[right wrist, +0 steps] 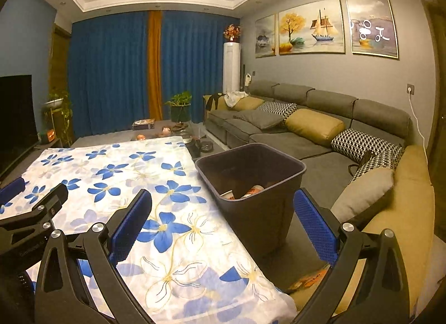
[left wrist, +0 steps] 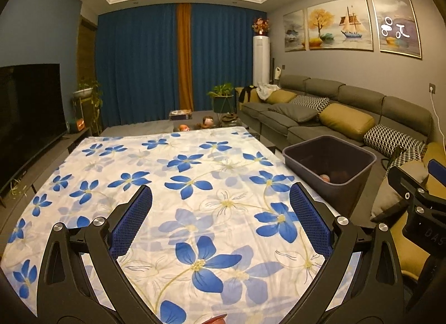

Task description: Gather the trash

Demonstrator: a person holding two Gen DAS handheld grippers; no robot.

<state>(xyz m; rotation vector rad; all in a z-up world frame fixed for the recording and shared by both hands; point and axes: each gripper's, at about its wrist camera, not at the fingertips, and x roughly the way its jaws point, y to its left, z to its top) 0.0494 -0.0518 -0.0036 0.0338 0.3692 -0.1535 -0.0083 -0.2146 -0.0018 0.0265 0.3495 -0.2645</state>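
A dark grey trash bin point(left wrist: 344, 196) stands on the floor just off the right edge of the table, which is covered by a white cloth with blue flowers point(left wrist: 211, 162). In the right wrist view the bin point(right wrist: 259, 223) holds a paper cup point(right wrist: 227, 194) and a can-like piece point(right wrist: 255, 188). My left gripper point(left wrist: 220, 194) hovers open over the cloth with nothing between its blue pads. My right gripper point(right wrist: 223, 195) is open too and empty, over the table's right edge and facing the bin. An orange wrapper point(right wrist: 309, 279) lies low beside the right finger. A small red-rimmed object point(left wrist: 216, 318) peeks in at the bottom edge.
A grey sofa point(right wrist: 306, 134) with yellow and patterned cushions runs along the right wall, close behind the bin. A dark TV point(left wrist: 28, 106) stands at the left. Potted plants point(left wrist: 221, 95), a low table with small items point(right wrist: 172, 128) and blue curtains point(left wrist: 139, 64) lie beyond the far edge.
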